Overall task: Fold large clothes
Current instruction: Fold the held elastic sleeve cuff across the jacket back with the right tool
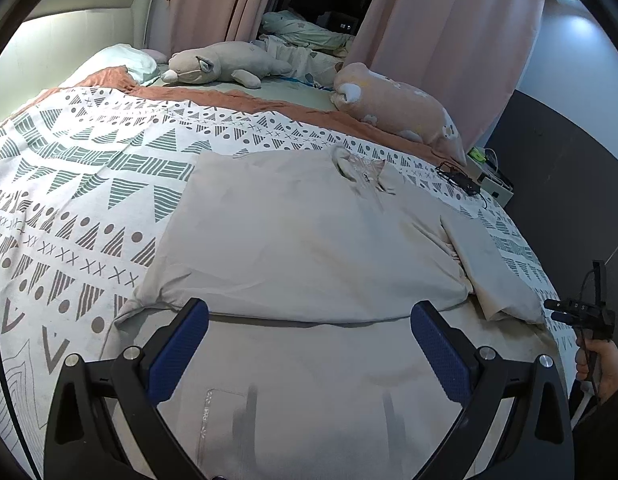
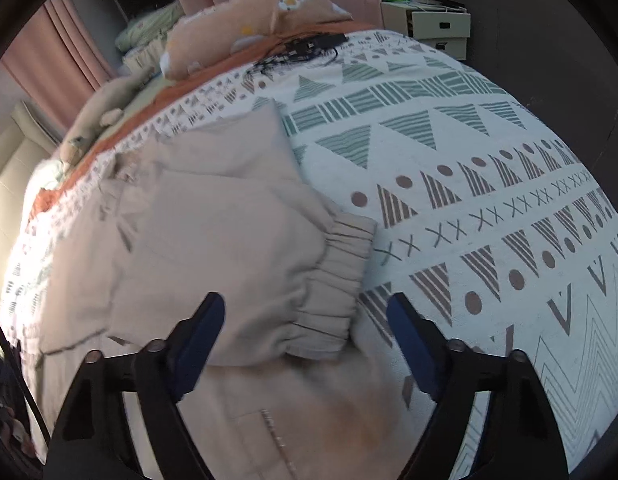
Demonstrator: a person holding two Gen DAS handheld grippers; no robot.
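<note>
Already partly folded, the beige garment [image 1: 301, 232] lies flat on the patterned bedspread [image 1: 69, 184], its elastic cuff [image 2: 333, 280] turned inward. Both the left gripper [image 1: 309, 344] and right gripper [image 2: 305, 332] hang released, holding nothing. Next, probably, each must clamp a near corner to fold it over.

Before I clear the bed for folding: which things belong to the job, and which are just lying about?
Job:
beige long-sleeved jacket
its elastic-cuffed sleeve
left tool
right tool

Lying about:
grey plush bear
pink plush toy
black cabled device
cream storage boxes
</note>
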